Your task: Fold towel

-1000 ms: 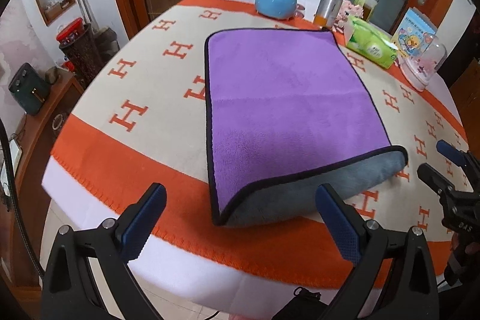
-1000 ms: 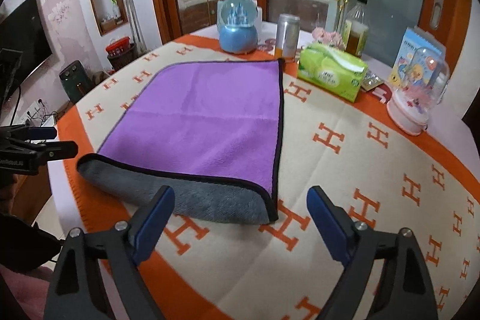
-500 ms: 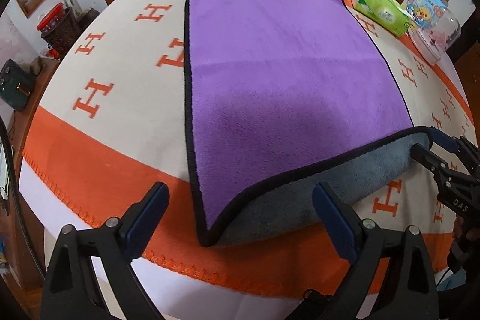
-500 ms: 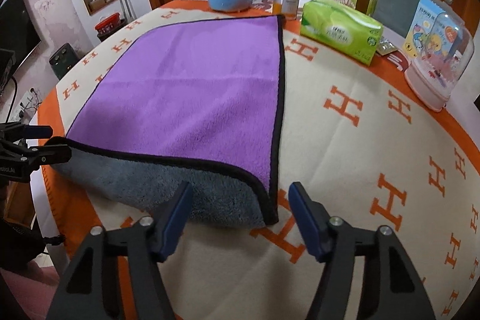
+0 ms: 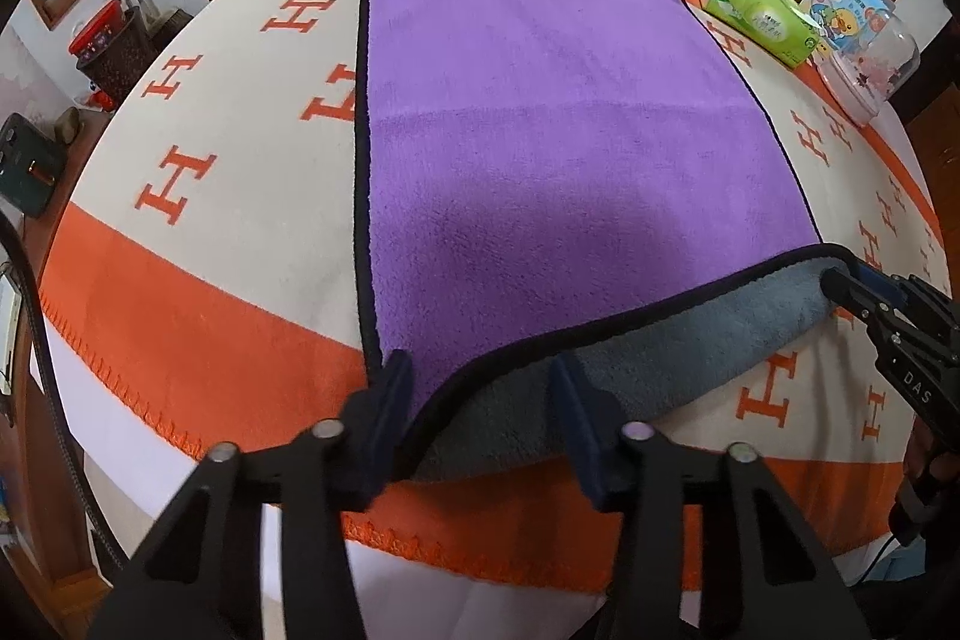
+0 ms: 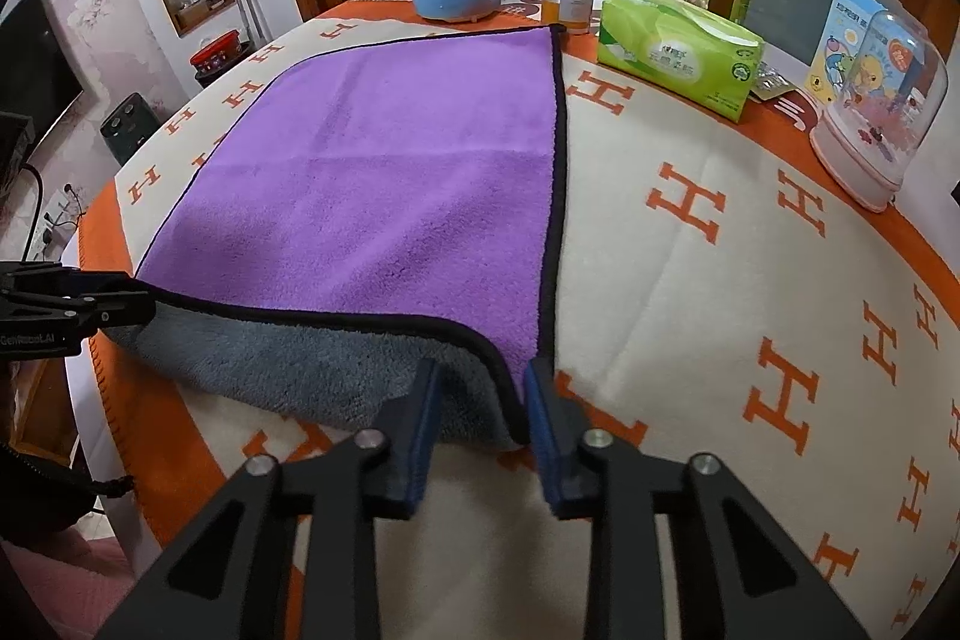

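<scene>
My left gripper (image 5: 480, 388) is straddling the near-left corner of the purple microfibre towel with black trim and grey underside (image 5: 564, 148), fingers apart, not clamped. My right gripper (image 6: 483, 394) is straddling the near-right corner, fingers narrowly parted around it (cannot tell if the pads are touching fabric). Towel is lying flat on the round worktop with the orange-and-cream H-pattern cloth (image 6: 720, 292), near edge curling up grey. Green tissue pack (image 6: 678, 55) is sitting well beyond it.
</scene>
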### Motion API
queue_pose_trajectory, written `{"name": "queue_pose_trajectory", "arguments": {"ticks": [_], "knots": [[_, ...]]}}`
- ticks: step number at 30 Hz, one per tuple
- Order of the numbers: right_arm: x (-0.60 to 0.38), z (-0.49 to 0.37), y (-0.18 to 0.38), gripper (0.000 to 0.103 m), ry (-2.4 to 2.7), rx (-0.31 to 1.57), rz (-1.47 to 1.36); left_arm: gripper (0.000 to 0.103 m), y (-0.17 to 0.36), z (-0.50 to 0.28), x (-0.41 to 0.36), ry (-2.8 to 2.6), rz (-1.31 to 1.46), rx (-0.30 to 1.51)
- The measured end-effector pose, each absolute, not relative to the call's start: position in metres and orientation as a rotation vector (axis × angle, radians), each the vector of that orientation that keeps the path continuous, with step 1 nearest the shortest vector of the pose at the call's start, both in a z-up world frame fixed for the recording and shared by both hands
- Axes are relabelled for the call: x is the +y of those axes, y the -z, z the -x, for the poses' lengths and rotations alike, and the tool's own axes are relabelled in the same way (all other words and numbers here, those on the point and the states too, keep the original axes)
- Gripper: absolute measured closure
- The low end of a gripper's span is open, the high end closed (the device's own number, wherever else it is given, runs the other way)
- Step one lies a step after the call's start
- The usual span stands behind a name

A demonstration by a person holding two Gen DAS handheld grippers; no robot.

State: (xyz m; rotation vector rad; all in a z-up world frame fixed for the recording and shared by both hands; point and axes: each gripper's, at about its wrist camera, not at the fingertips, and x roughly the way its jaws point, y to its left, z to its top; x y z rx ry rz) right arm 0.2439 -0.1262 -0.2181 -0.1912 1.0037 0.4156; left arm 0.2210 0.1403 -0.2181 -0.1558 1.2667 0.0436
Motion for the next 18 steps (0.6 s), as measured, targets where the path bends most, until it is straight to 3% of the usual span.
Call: {"name": "queue_pose_trajectory", "arguments": {"ticks": [6,10,18], "knots": [[-0.128,-0.240,0.215,0.093,-0.413,1.000,0.198,0.090,0.219,-0.215,0.143,-0.057,0.175,1.280],[-0.127,-0.238,0.213,0.098,-0.419,0.992,0.200,0.094,0.215,-0.210,0.145,-0.044,0.187,1.264],[-0.126,-0.235,0.207,0.099,-0.417,0.961,0.213,0.098,0.206,-0.206,0.144,-0.036,0.179,1.241]]}}
